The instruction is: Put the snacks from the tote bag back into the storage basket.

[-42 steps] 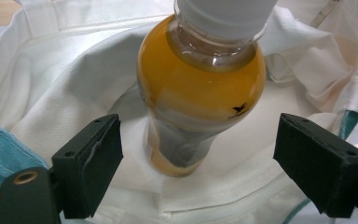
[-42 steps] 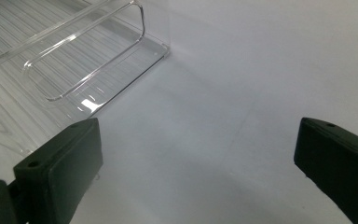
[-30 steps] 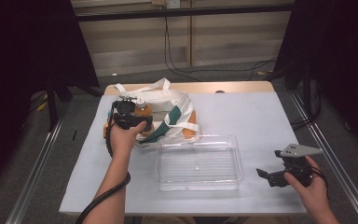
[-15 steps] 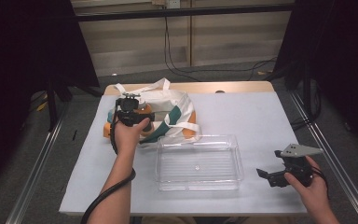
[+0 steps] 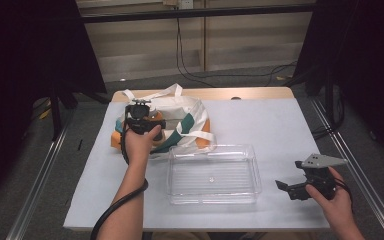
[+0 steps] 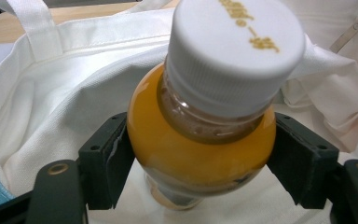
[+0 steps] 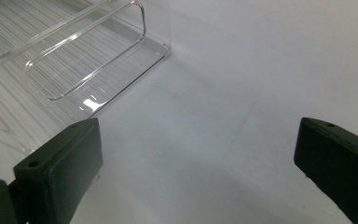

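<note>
left gripper: the left gripper (image 5: 141, 116) is down in the open mouth of the bag at the far left of the table. Its jaws have just been closing, and in the left gripper view both pads sit against the sides of the bottle, so it's got hold of it.

bottle: small clear bottle (image 6: 200, 140) full of orange-yellow drink, with a white screw cap (image 6: 235, 46) that has gold lettering on top. It's inside the bag, clamped at its rounded shoulder just below the neck, cap end nearest the camera.

bag: white cloth tote bag (image 5: 180, 112) with white handles and a dark green patch, lying on the table just behind the tray's far left corner. Something orange peeks out at its left edge, can't tell what.

tray: clear plastic tray (image 5: 212, 174), nothing in it, sitting mid-table towards the near side, between the two hands.

right gripper: the right gripper (image 5: 286, 186) is held low over the table at the near right, beside the tray's right end and pointing at it. Jaws spread wide with nothing between them, just bare tabletop.

table: white top (image 5: 275, 130) with a wooden strip along the far edge.
</note>
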The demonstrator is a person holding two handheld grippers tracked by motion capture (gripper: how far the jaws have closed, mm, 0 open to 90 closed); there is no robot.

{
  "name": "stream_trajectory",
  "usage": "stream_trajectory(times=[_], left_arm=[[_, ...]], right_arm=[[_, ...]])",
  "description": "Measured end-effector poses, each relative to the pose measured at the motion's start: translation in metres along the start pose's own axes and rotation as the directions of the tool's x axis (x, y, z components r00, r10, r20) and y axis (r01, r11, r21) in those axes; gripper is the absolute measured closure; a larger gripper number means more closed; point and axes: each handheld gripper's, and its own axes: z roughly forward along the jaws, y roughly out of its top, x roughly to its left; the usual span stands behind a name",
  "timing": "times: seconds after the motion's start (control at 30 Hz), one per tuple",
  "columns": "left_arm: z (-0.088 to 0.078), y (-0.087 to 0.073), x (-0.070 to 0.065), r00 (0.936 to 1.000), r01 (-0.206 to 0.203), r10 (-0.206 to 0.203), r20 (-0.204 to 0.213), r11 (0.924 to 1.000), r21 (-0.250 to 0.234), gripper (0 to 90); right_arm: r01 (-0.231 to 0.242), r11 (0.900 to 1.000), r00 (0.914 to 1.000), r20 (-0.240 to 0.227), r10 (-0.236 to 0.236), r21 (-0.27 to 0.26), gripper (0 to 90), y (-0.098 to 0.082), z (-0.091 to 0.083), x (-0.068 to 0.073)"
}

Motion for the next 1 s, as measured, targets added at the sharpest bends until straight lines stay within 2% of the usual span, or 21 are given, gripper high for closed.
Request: stream_trajectory(times=[0.3,0.63,0.83,1.0], left_arm=[[0.0043,0.0017,-0.0019,0.9999,-0.003,0.003,-0.016,1.0000,0.005,27.2],[0.0081,0.0024,-0.0034,0.9994,0.013,-0.012,-0.032,0.9999,0.006,28.4],[0.0083,0.0019,-0.0027,0.9993,0.024,-0.024,-0.027,0.9997,0.001,29.4],[0.0068,0.0039,-0.0041,0.9989,0.033,-0.032,-0.035,0.9992,0.024,29.9]], right_arm=[[0.006,1.000,1.0000,0.001,-0.006,0.004,0.9,0.0004,0.0006,0.0008],[0.012,1.000,0.9999,-0.006,-0.012,0.006,0.9,0.0004,0.0012,0.0004],[0.007,1.000,0.9999,-0.007,-0.007,0.009,0.9,0.0007,0.0011,0.0011],[0.011,1.000,0.9999,-0.011,-0.011,0.008,0.9,0.0010,0.0011,0.0012]])
